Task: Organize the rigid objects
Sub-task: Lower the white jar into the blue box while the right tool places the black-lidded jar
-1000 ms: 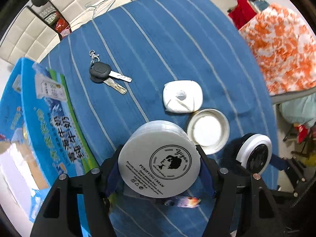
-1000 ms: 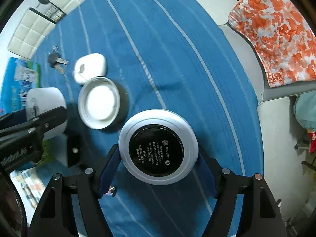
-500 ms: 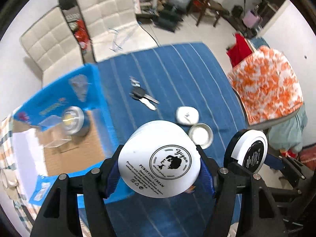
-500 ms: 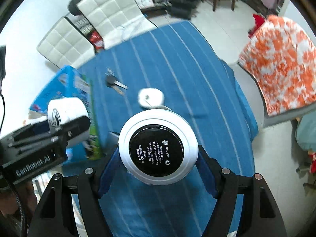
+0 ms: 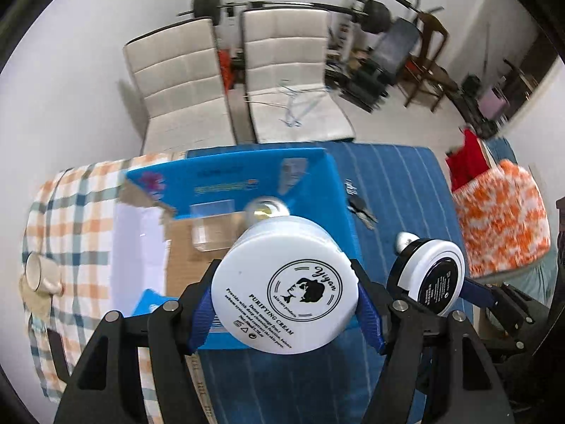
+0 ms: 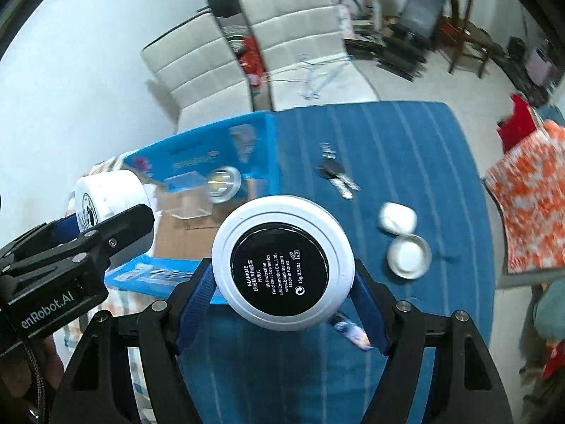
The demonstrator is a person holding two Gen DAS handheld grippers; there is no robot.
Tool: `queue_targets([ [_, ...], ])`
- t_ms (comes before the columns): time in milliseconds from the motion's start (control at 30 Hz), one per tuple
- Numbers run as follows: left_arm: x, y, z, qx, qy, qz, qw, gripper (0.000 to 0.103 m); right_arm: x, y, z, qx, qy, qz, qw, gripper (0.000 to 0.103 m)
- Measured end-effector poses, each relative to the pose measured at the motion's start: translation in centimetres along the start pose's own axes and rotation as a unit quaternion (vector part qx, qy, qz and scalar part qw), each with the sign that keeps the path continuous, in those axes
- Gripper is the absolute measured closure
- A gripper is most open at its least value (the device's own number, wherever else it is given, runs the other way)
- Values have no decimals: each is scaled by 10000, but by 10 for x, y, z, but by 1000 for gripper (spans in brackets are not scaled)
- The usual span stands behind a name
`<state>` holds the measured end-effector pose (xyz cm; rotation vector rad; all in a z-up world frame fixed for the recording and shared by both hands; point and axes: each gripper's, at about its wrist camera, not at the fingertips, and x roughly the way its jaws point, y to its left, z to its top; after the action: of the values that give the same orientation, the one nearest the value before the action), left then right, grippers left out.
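My left gripper (image 5: 286, 300) is shut on a white cream jar (image 5: 286, 286) and holds it high above the near edge of an open blue cardboard box (image 5: 247, 183). My right gripper (image 6: 282, 279) is shut on a white compact with a black label (image 6: 282, 265), also held high over the blue table. The compact also shows in the left wrist view (image 5: 436, 275), and the cream jar in the right wrist view (image 6: 106, 198). Inside the box lie a clear plastic case (image 6: 187, 198) and a round silver tin (image 6: 222, 180).
On the blue striped tablecloth (image 6: 406, 148) lie keys (image 6: 335, 173), a white rounded case (image 6: 397, 217) and a round white lid (image 6: 409, 256). A small colourful wrapper (image 6: 349, 328) lies near my right fingers. A mug (image 5: 39, 275) sits on the checked cloth at left. Two white chairs (image 5: 226, 81) stand behind.
Both grippers have risen well above the table with their loads and tilted up, so the box interior, chairs and room have come into view. The jaws stay shut.
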<state>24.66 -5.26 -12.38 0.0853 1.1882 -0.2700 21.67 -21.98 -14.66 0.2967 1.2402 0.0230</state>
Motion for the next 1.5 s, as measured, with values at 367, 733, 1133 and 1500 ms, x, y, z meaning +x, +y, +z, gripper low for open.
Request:
queue_targets([
  [367, 44, 115, 8, -706, 283, 382, 9964, 37, 80, 69, 16, -331, 463, -10, 9984, 27],
  [733, 164, 174, 33, -748, 1198, 534, 9885, 37, 190, 87, 28, -226, 1217, -372, 9916, 26],
  [1133, 191, 170, 49, -528, 1486, 514, 9861, 37, 252, 101, 31, -182, 1743, -567, 9829, 26],
  [1500, 206, 166, 51, -455, 1806, 468, 9814, 37, 268, 111, 34, -217, 1919, -558, 9796, 26],
])
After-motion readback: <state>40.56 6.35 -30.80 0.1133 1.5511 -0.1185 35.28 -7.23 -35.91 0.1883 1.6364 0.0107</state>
